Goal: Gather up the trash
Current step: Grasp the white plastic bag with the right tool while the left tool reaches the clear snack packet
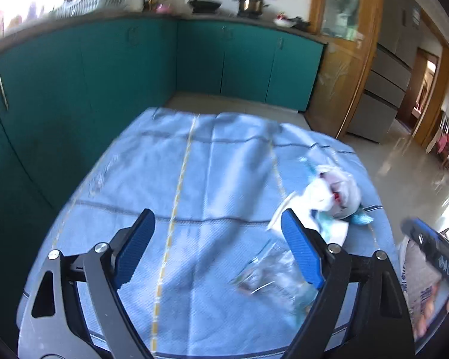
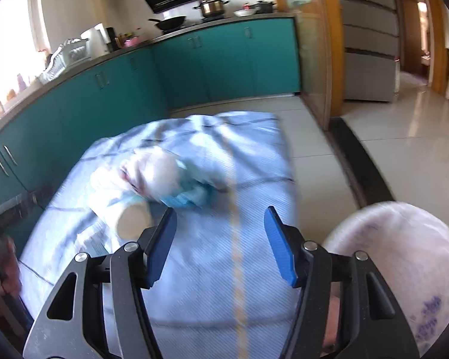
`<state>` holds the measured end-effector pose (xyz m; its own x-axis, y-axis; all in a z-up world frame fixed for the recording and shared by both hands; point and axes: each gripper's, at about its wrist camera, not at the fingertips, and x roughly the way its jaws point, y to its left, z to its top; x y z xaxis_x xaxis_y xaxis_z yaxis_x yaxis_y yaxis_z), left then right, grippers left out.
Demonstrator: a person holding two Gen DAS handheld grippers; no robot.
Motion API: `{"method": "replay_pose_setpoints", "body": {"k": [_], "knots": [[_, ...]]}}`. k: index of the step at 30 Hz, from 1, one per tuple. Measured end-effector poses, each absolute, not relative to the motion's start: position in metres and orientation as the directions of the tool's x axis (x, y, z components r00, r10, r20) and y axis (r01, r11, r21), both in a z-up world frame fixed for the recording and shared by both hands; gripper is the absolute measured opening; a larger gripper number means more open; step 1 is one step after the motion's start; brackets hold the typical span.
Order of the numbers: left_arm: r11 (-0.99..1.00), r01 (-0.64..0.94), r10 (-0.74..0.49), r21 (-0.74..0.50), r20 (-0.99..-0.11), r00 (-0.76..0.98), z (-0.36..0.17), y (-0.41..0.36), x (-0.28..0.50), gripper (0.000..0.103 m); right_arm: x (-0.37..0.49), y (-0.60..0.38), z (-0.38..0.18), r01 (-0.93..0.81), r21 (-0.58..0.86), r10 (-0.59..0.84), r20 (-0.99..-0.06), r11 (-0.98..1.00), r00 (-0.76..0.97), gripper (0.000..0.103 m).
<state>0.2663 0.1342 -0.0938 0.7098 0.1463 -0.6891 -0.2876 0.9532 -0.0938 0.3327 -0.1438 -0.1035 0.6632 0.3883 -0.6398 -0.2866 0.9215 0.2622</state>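
The cloth (image 1: 212,179) on the tabletop is light blue, with thin dark blue lines and dashed yellow stripes that cross it. The crumpled trash (image 1: 338,191) is white with a red spot and some turquoise pieces. The paper cup (image 2: 133,220) is beige. The bag (image 2: 404,257) is white with purple print. The left gripper (image 1: 218,248) and right gripper (image 2: 220,245) are black with blue pads. The cabinets (image 1: 104,68) are teal, and the floor (image 2: 404,125) is pale cream.
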Motion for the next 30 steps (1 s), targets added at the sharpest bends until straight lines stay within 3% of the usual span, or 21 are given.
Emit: {"method": "replay_pose_setpoints", "body": {"k": [5,11,15,25,30], "knots": [[0.958,-0.284,0.167,-0.035,-0.737,0.655,-0.112,0.146,0.265,0.086,0.375,-0.088,-0.104,-0.362,0.323,0.484,-0.627,0.874,0.610,0.066],[0.980,-0.193,0.094,-0.042,-0.758,0.646,-0.120,0.142,0.267,0.087,0.404,-0.043,-0.129,-0.395,0.286,0.472,-0.700,0.873,0.536,0.065],[0.987,-0.093,-0.047,-0.134,-0.781,0.622,-0.125,0.134,0.270,0.089,0.396,-0.035,-0.132,-0.436,0.286,0.496,-0.703,0.853,0.510,0.033],[0.997,0.068,-0.061,-0.026,-0.806,0.589,-0.135,0.091,0.259,0.093,0.328,-0.088,-0.064,-0.488,0.336,0.589,-0.538,0.806,0.603,0.030],[0.993,0.110,-0.034,0.034,-0.826,0.563,-0.145,0.074,0.259,0.094,0.296,-0.120,-0.074,-0.453,0.242,0.500,-0.591,0.858,0.633,0.030]]}}
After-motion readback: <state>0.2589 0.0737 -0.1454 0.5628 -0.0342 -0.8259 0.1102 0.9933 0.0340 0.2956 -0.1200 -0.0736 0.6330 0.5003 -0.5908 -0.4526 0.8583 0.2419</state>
